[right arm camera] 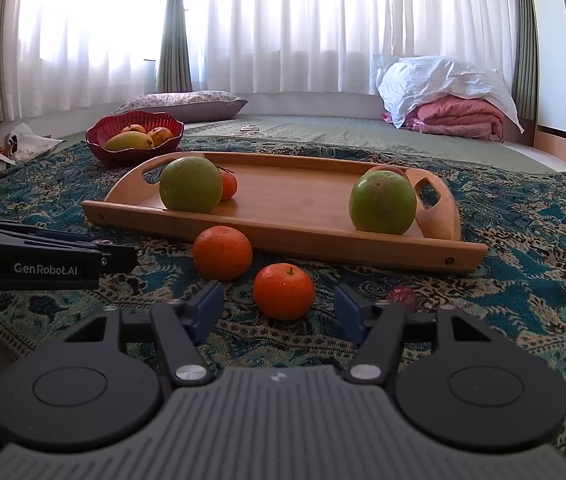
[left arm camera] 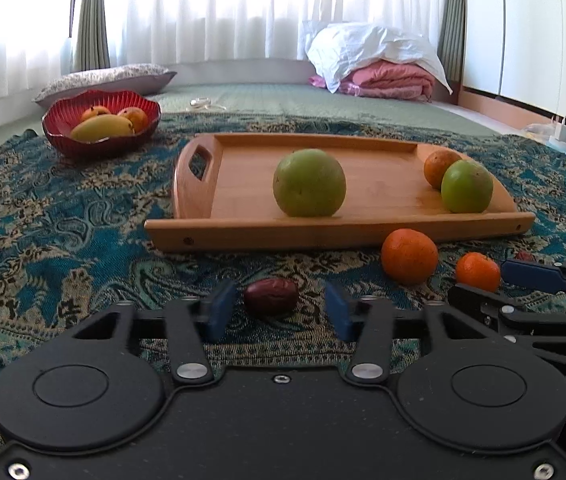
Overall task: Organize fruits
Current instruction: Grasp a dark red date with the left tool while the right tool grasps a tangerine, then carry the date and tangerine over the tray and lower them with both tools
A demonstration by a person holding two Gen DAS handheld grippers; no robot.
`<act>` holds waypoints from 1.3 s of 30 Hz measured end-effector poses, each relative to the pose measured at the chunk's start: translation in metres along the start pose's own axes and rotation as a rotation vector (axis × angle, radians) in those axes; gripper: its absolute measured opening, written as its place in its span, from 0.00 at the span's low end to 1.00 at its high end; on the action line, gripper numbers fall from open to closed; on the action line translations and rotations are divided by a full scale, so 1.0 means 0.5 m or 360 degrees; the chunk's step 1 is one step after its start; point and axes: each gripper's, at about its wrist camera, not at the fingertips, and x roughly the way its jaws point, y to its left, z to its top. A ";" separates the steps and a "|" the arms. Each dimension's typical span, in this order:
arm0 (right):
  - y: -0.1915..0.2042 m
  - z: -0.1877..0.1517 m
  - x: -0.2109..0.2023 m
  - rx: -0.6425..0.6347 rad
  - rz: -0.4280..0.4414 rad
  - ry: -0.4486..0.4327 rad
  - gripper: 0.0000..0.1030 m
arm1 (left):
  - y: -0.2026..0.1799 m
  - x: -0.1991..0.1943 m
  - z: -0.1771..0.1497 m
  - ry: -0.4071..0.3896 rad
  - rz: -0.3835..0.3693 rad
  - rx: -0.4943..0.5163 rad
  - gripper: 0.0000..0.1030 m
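Dark red date [left arm camera: 270, 295] lies on the patterned cloth [left arm camera: 63, 220], between my left gripper [left arm camera: 279, 308] fingers, jaws apart, nothing held. Small orange [right arm camera: 284, 291] sits between my right gripper [right arm camera: 279, 308] fingers, also spread, unheld. Wooden tray [left arm camera: 363, 232] just beyond. Risk: round fruit rolls away if I close off-centre.

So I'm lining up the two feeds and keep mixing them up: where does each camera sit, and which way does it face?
Left wrist: sits low behind the left tool, facing the dark red oval date and rectangular wooden tray; its blue pads stand open, and the right tool shows at right.
Right wrist: sits behind the right tool, open around a small orange mandarin; the left tool shows at left.
Shared: tray, red ribbed bowl, both loose mandarins.
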 end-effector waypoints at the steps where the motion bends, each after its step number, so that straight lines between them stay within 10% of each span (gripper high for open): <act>1: 0.001 0.000 0.000 -0.0001 -0.0002 0.0000 0.64 | 0.000 0.001 0.000 0.0005 0.0002 0.0004 0.40; 13: -0.003 0.006 0.006 0.0053 -0.0044 0.0020 0.38 | -0.003 -0.002 0.002 -0.0003 0.0004 0.0005 0.27; 39: -0.033 0.101 -0.028 0.0102 -0.0082 -0.0194 0.37 | 0.019 -0.036 0.109 -0.0125 0.0076 -0.0013 0.27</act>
